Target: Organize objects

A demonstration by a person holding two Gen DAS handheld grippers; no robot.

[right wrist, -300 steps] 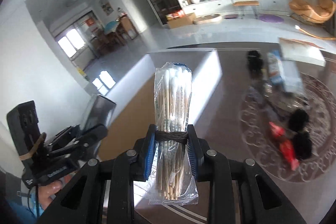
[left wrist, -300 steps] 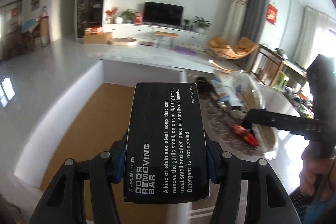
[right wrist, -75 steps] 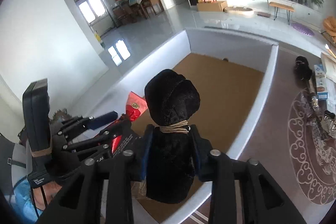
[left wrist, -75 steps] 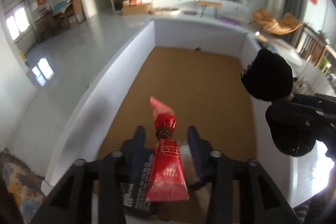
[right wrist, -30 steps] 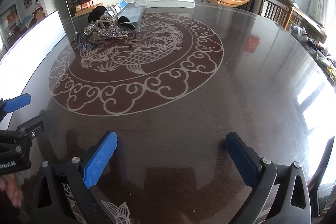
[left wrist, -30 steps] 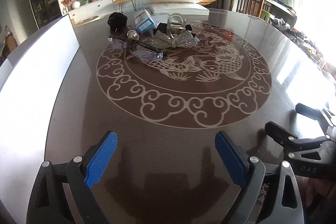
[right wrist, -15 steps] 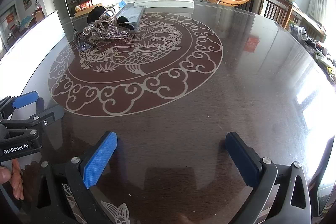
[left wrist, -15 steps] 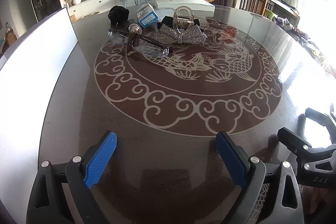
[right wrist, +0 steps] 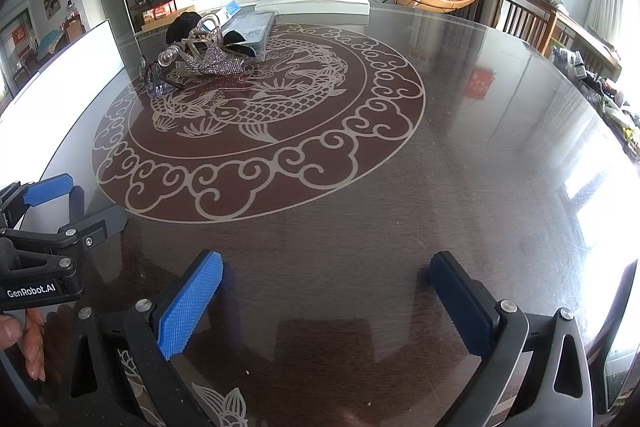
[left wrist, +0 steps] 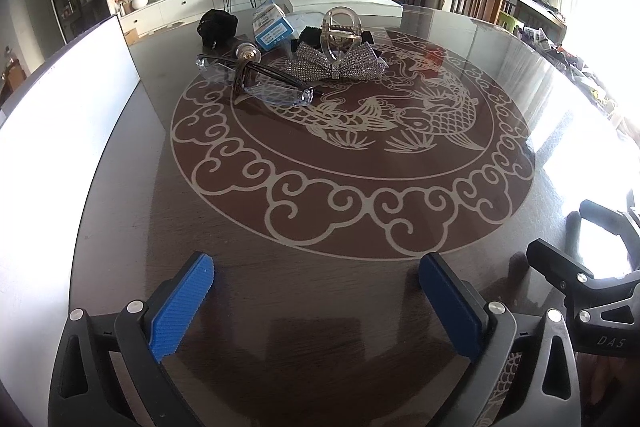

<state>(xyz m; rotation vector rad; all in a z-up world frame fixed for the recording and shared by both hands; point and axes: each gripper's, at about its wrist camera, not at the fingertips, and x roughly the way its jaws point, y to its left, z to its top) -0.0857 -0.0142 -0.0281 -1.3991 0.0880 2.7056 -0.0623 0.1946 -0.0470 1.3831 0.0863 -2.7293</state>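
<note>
Both grippers hang tilted steeply down over the near, bare part of a dark round table (left wrist: 320, 307) with a pale fish-and-cloud inlay. The left gripper (left wrist: 316, 291) has its blue pads (left wrist: 182, 307) spread wide; its jaws have just been opening further, and nothing lies between them. The right gripper (right wrist: 326, 291) stands just as wide, its pads apart over empty tabletop and holding nothing. In the right wrist view the left gripper shows at the left edge with a few fingers of a hand (right wrist: 28, 339) curled on its handle. The objects left to sort sit in a cluster at the far side of the table, well apart from both grippers: a pair of clear glasses (left wrist: 256, 83) lying nearest, its dark temple arm running slantwise toward the right; a rhinestone bow (left wrist: 340, 65) lying flat with its long axis across the view; a clear hair claw (left wrist: 340, 31) standing upright behind the bow; a blue-and-white small box (left wrist: 272, 29) tipped on edge; and a black pouch (left wrist: 218, 27) at the left. A white box wall (left wrist: 60, 131) runs along the table's left side.
</note>
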